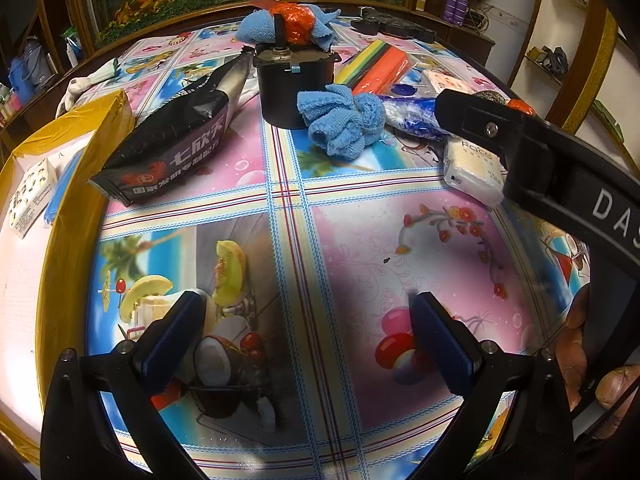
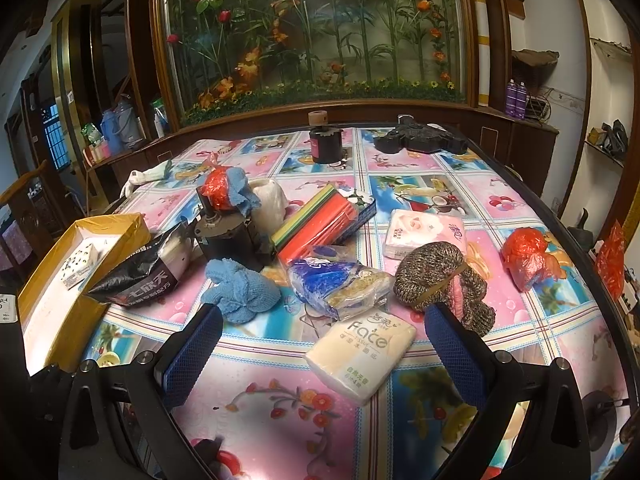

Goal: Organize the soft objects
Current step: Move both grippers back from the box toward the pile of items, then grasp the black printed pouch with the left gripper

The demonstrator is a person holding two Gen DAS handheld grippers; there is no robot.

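My left gripper [image 1: 308, 336] is open and empty, low over the patterned tablecloth. My right gripper [image 2: 322, 344] is open and empty, just above a cream "Face" tissue pack [image 2: 362, 354], which also shows in the left wrist view [image 1: 474, 174]. Its arm [image 1: 532, 148] shows in the left wrist view. A bunched blue cloth [image 2: 240, 290] [image 1: 340, 118] lies left of the pack. A speckled knit bundle [image 2: 440, 280], a blue-white plastic bag [image 2: 336, 284], a pink tissue pack [image 2: 424, 232] and a red plastic bag [image 2: 526, 258] lie behind it.
A yellow-edged open box [image 2: 80, 292] [image 1: 68, 184] stands at the left with a small carton inside. A black foil pouch [image 1: 172, 148], a black motor [image 1: 294, 80], coloured paper sheets [image 2: 324, 220], another blue cloth with a red bag [image 2: 228, 190] and a black jar [image 2: 326, 142] sit further back.
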